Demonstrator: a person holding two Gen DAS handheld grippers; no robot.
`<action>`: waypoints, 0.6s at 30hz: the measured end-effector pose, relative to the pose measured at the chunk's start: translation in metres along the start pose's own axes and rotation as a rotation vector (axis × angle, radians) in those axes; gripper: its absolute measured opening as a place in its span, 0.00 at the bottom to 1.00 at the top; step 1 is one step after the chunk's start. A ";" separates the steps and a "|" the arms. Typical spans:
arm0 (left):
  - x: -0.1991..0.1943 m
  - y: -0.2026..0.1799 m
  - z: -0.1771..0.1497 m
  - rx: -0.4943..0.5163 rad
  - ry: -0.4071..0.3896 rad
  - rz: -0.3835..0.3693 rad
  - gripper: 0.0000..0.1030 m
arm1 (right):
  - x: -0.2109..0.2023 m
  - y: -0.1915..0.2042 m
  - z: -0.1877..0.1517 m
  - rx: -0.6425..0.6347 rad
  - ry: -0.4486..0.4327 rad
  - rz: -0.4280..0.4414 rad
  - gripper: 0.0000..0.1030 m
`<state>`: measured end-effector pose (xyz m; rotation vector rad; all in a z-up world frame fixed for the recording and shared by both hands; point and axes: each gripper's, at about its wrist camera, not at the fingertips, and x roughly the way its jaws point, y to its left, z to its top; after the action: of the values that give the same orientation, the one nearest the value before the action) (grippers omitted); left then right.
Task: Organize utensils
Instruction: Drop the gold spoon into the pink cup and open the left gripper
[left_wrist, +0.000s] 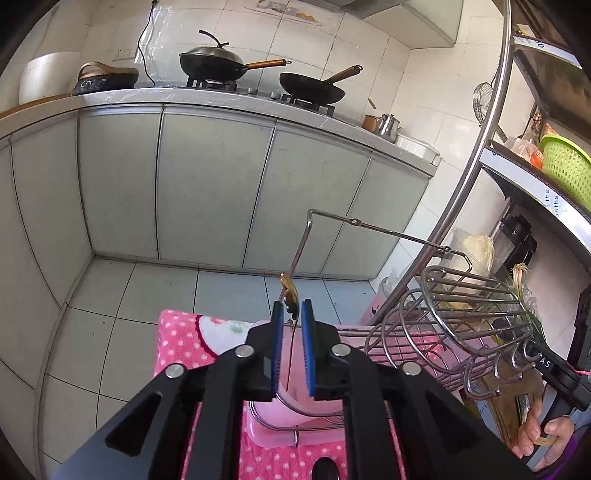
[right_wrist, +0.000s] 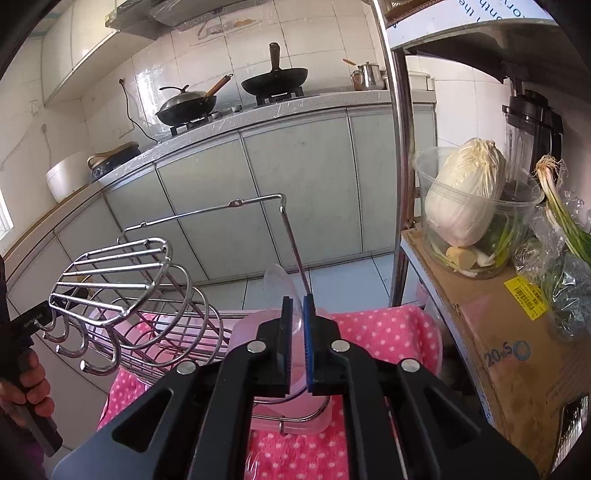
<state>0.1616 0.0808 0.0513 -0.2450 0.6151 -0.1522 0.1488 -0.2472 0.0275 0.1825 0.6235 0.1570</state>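
A chrome wire utensil rack (left_wrist: 461, 306) (right_wrist: 122, 273) with a row of hooks stands in a pink tray (left_wrist: 280, 435) (right_wrist: 295, 432) on a pink dotted towel (left_wrist: 177, 339) (right_wrist: 369, 325). Its thin wire handle (left_wrist: 388, 230) (right_wrist: 207, 210) arches over it. My left gripper (left_wrist: 291, 308) is open, with the handle's left upright and a brownish clip (left_wrist: 290, 291) in the gap between the blue pads. My right gripper (right_wrist: 297, 301) is narrowly open around the other upright (right_wrist: 293, 247), beside a clear plastic piece (right_wrist: 279, 284). Each view shows the other gripper in a hand (left_wrist: 543, 435) (right_wrist: 26, 384).
A steel shelf post (right_wrist: 400, 166) rises right of the rack. Beside it a cardboard box (right_wrist: 498, 332) carries a clear bowl with a cabbage (right_wrist: 465, 195) and spring onions (right_wrist: 561, 221). A green basket (left_wrist: 565, 173) sits on the shelf. Across the tiled floor, two woks (left_wrist: 214, 64) (left_wrist: 312, 88) stand on the stove.
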 end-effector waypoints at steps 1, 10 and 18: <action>-0.002 0.001 0.000 -0.003 -0.002 -0.003 0.19 | -0.001 -0.001 0.001 0.004 0.001 0.003 0.29; -0.037 0.003 0.003 -0.035 -0.032 -0.029 0.24 | -0.042 -0.009 -0.002 0.051 -0.047 0.013 0.35; -0.079 0.004 -0.027 -0.052 -0.028 -0.085 0.24 | -0.078 -0.012 -0.041 0.078 -0.025 0.040 0.35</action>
<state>0.0820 0.0969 0.0726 -0.3233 0.5813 -0.2147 0.0632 -0.2695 0.0362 0.2721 0.6014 0.1685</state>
